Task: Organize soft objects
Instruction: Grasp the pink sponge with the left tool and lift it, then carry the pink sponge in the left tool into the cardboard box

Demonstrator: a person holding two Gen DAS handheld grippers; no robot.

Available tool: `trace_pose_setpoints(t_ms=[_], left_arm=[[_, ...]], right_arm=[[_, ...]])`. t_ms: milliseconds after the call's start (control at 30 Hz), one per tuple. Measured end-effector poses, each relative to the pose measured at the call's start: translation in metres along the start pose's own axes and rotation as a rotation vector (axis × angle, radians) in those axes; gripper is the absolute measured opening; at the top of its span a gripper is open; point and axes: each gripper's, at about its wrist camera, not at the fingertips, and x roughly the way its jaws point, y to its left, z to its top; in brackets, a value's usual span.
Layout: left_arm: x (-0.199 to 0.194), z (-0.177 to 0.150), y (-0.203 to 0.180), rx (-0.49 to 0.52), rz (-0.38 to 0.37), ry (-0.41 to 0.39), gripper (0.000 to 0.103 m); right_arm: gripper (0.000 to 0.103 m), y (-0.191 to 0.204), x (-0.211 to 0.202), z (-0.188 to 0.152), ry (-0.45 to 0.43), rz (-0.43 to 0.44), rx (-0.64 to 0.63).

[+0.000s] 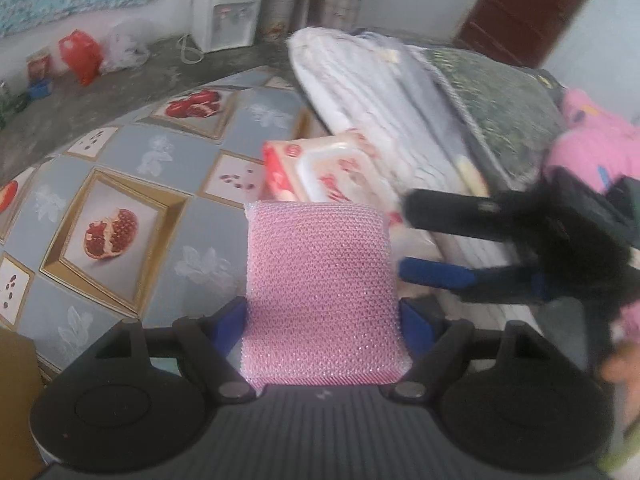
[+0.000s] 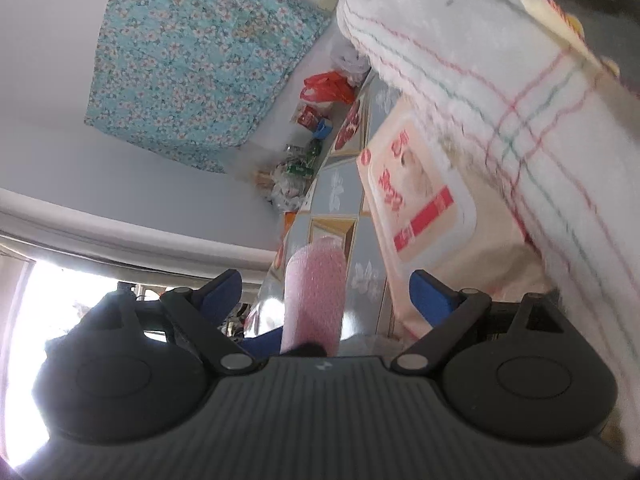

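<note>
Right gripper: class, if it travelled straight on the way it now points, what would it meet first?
Probably the pink mesh scouring pad, edge-on between the open right gripper fingers. The wet-wipes pack sits just right of that line; depth is unclear.

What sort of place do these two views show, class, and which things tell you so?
Probably a room in a home: a table under a pomegranate-print cloth, a water dispenser on the floor by the wall, and folded towels stacked beside a wet-wipes pack.

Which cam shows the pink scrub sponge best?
Left wrist: the pink scrub sponge fills the frame centre face-on between the left gripper fingers, mesh texture clear. Right wrist catches it only edge-on, a narrow pink strip with its lower end hidden behind the gripper body.
</note>
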Motion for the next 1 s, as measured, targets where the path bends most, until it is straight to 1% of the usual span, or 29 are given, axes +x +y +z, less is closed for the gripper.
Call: trace_pose_setpoints(t_ms=[33, 67, 133, 200, 233, 267, 433, 533, 633, 733, 800, 867, 1000], left_arm=[[-0.003, -0.003, -0.004, 0.008, -0.008, -0.002, 0.082], [-0.007, -0.007, -0.008, 0.01, -0.017, -0.004, 0.082], [-0.013, -0.014, -0.015, 0.017, -0.034, -0.002, 0.082], [-0.02, -0.021, -0.023, 0.026, -0.046, 0.002, 0.082], [-0.022, -0.023, -0.026, 0.029, -0.05, 0.002, 0.082], [-0.025, -0.026, -0.03, 0.033, -0.051, -0.001, 0.082], [-0.04, -0.033, -0.041, 0.03, -0.086, -0.019, 0.083], [-0.057, -0.043, -0.049, 0.041, -0.094, -0.033, 0.083], [-0.083, -0.061, -0.052, 0.053, -0.085, -0.062, 0.083], [-0.114, -0.084, -0.045, 0.039, -0.06, -0.098, 0.083], [-0.137, -0.102, -0.035, 0.03, -0.027, -0.128, 0.083], [-0.16, -0.12, -0.022, 0.011, 0.016, -0.157, 0.083], [-0.205, -0.162, 0.017, -0.076, 0.094, -0.212, 0.083]], right_arm=[[0.078, 0.0, 0.002, -0.003, 0.014, 0.001, 0.0], [0.073, 0.0, 0.002, -0.007, 0.024, -0.001, -0.002], [0.055, 0.0, 0.003, -0.015, 0.044, 0.002, -0.008], [0.045, 0.0, 0.001, -0.023, 0.054, 0.019, -0.012], [0.037, 0.001, -0.002, -0.027, 0.051, 0.027, -0.018], [0.034, 0.002, -0.006, -0.031, 0.046, 0.031, -0.028], [0.033, 0.015, -0.034, -0.045, -0.005, 0.046, -0.06], [0.032, 0.03, -0.052, -0.056, -0.015, 0.05, -0.094], [0.032, 0.046, -0.065, -0.07, -0.004, 0.059, -0.129], [0.032, 0.068, -0.069, -0.092, 0.03, 0.079, -0.17], [0.032, 0.087, -0.065, -0.111, 0.063, 0.1, -0.199], [0.032, 0.108, -0.054, -0.13, 0.106, 0.123, -0.227], [0.032, 0.152, -0.017, -0.173, 0.217, 0.165, -0.292]])
